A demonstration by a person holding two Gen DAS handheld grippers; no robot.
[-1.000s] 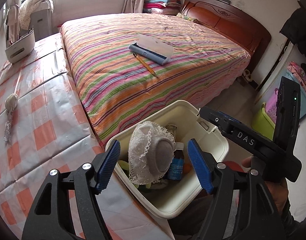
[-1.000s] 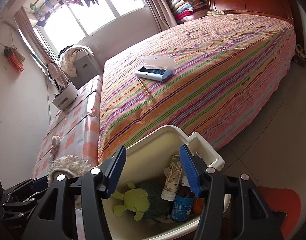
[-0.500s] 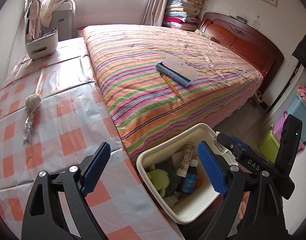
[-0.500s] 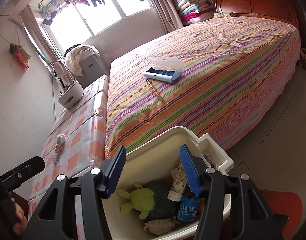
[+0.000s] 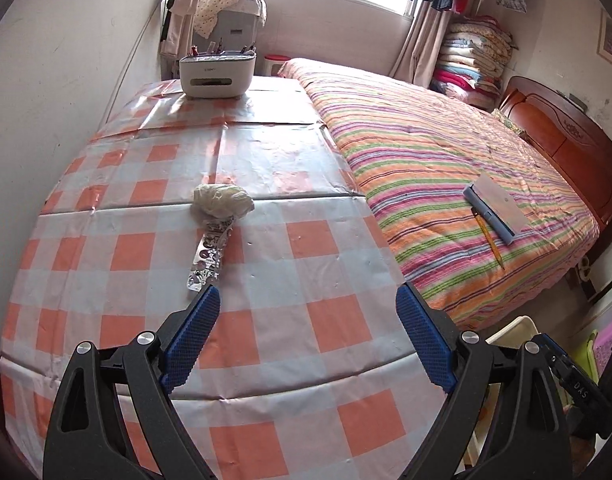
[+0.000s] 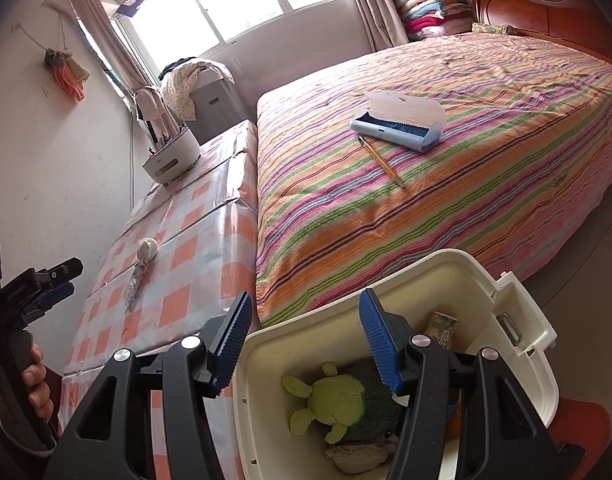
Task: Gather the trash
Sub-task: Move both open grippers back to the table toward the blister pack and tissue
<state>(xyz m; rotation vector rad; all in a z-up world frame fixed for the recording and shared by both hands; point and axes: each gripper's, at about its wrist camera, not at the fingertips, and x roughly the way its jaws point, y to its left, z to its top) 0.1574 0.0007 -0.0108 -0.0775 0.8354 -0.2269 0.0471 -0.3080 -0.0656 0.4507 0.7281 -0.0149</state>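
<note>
The left claw (image 5: 308, 336) hangs released over the near part of the worktop (image 5: 265, 320), blue pads wide apart with nothing between them. Just beyond its left pad, at about 11 o'clock from it, lies a crumpled foil wrapper (image 5: 209, 258), and touching the wrapper's far end sits a wadded pale plastic bag (image 5: 221, 199); both rest on the orange-and-white checked cloth.

The right claw (image 6: 303, 344) is also released and empty, held above the near rim of a cream bin (image 6: 530, 364) that stands low at the corner where worktop and bed meet. Inside the bin lie a green plush toy (image 6: 334, 400) on a darker fuzzy item, a lacy cloth piece (image 6: 356, 456) at 6 o'clock, and a printed tube (image 6: 442, 326) toward 1 o'clock. At 9 o'clock in the right wrist view, the person's fingers grip the left tool's handle.

Farther off, the striped bed (image 5: 446, 152) carries a pencil (image 5: 489, 242) and an open blue case (image 5: 496, 210) just beside its far end. At the worktop's far end, around 12 o'clock, stands a white organiser (image 5: 217, 74) holding pens.
</note>
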